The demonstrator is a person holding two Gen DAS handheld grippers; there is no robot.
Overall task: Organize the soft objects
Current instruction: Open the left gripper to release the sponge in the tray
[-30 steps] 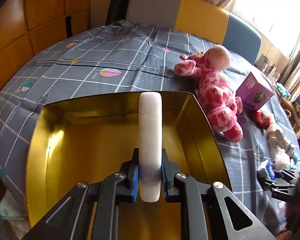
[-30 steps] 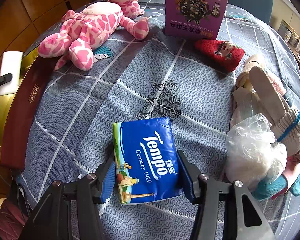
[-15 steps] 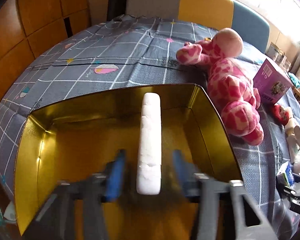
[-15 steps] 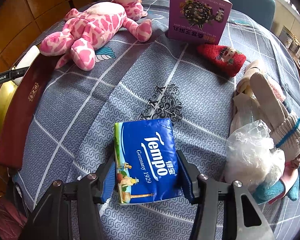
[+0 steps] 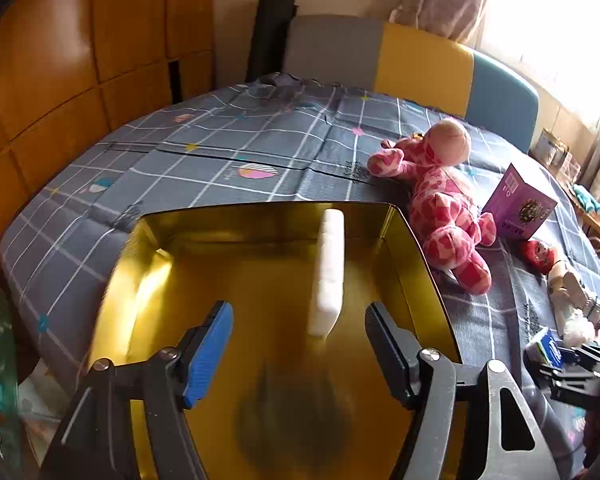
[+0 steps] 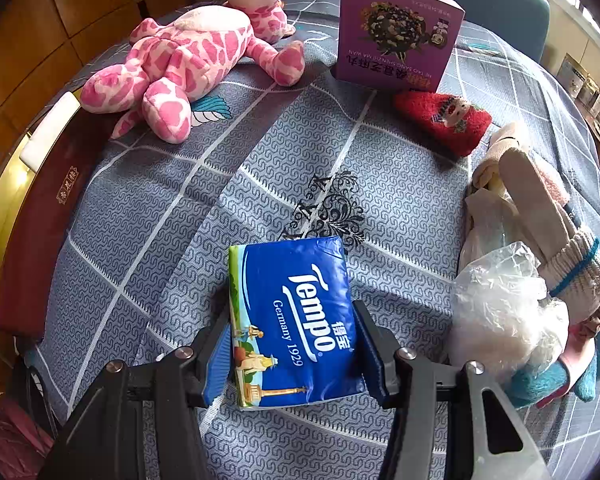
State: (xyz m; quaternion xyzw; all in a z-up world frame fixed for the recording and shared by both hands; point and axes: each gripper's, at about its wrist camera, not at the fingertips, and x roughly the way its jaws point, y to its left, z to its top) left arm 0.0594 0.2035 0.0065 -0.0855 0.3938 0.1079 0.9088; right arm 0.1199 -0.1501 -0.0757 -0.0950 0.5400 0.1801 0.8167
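Note:
A white foam block (image 5: 327,272) stands on edge inside the gold tin box (image 5: 412,256), near its right wall. My left gripper (image 5: 298,344) is open and empty above the box, apart from the block. My right gripper (image 6: 294,344) is shut on a blue Tempo tissue pack (image 6: 294,320) just above the tablecloth. A pink spotted plush (image 6: 188,64) lies beside the box; it also shows in the left wrist view (image 5: 440,200). The box's dark red outer wall (image 6: 40,216) and the block (image 6: 50,128) show at the left of the right wrist view.
A purple carton (image 6: 396,36) stands at the back. A red knitted item (image 6: 444,120) lies in front of it. Gloves (image 6: 540,204), a crumpled plastic bag (image 6: 500,304) and teal cloth (image 6: 548,380) pile at the right. Chairs (image 5: 420,64) stand behind the table.
My left gripper opened and let go of the white block, which now stands in the box, then drew back and up. My right gripper kept the tissue pack, shifting slightly.

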